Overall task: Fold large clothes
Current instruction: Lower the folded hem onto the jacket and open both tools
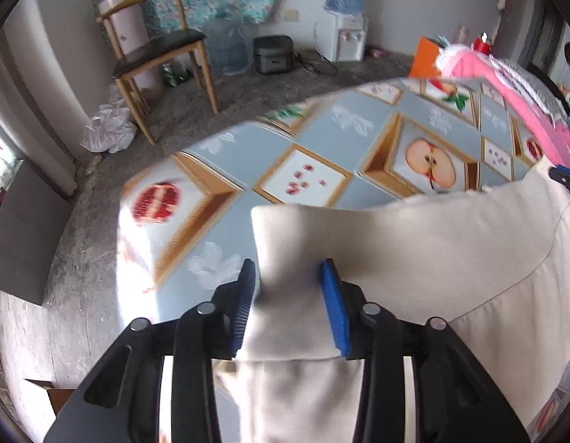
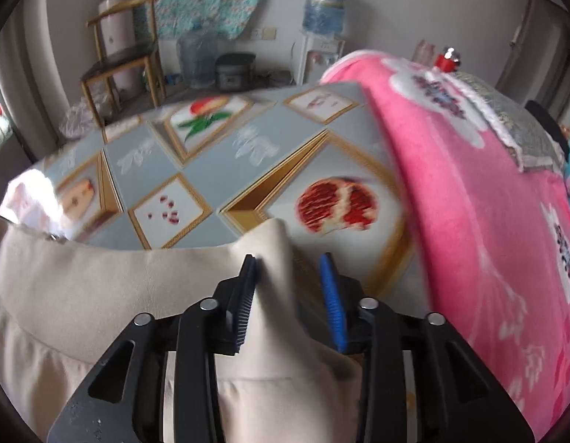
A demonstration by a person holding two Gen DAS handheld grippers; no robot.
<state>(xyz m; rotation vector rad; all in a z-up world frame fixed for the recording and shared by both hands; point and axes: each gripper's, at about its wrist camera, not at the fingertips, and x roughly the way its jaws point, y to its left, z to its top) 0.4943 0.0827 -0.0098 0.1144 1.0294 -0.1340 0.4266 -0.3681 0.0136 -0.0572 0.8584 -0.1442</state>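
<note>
A large beige garment [image 1: 414,243] lies on a round table [image 1: 322,136] covered with a fruit-print cloth. My left gripper [image 1: 288,269] points down at the garment's near-left corner. Its blue pads [image 1: 335,306] stand apart, and the folded corner lies loosely between them, not pinched. In the right wrist view the same garment [image 2: 100,284] spreads to the left. My right gripper [image 2: 290,262] is open over its right corner. The cloth rests against the left pad [image 2: 246,295], with bare table [image 2: 218,155] showing before the right pad.
A pink flowered blanket [image 2: 469,184] is heaped on the table's right side, close to the right gripper, and shows at far right [image 1: 525,103] in the left view. Beyond the table stand a wooden chair [image 1: 152,48], a water dispenser [image 1: 346,37], bottles and a plastic bag on the floor.
</note>
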